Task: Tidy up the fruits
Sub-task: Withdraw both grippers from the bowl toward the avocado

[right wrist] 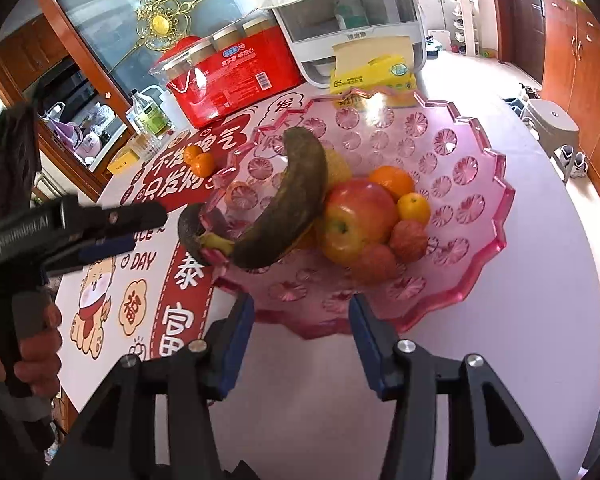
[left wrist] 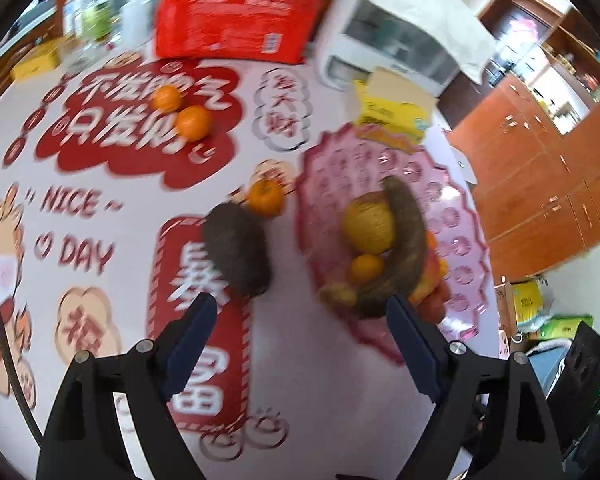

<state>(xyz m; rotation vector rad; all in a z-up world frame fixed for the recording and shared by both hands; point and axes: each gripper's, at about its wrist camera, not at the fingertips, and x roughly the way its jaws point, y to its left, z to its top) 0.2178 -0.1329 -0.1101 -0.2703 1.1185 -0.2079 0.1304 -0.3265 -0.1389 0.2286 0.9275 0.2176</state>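
Observation:
A pink glass fruit bowl (right wrist: 480, 248) (left wrist: 460, 240) holds a brown overripe banana (right wrist: 296, 196) (left wrist: 404, 248), a red-yellow apple (right wrist: 356, 224), a yellow fruit (left wrist: 370, 224), small oranges (right wrist: 414, 208) and reddish lychee-like fruits (right wrist: 408, 240). On the printed tablecloth left of the bowl lie a dark oval fruit (left wrist: 238, 252) (right wrist: 188, 228) and a small orange (left wrist: 266, 198). Two more oranges (left wrist: 194, 122) (right wrist: 202, 162) sit farther back. My left gripper (left wrist: 300, 308) (right wrist: 148, 228) is open just short of the dark fruit, holding nothing. Open and empty, my right gripper (right wrist: 300, 308) hangs before the bowl's near rim.
At the table's far side stand a red carton of jars (right wrist: 236, 76) (left wrist: 232, 20), a white appliance (right wrist: 352, 28), a yellow tissue box (right wrist: 374, 74) (left wrist: 396, 108) and bottles (right wrist: 148, 112). A hand (right wrist: 36, 344) grips the left tool. The table edge runs along the right, with wooden cabinets (left wrist: 540, 168) beyond.

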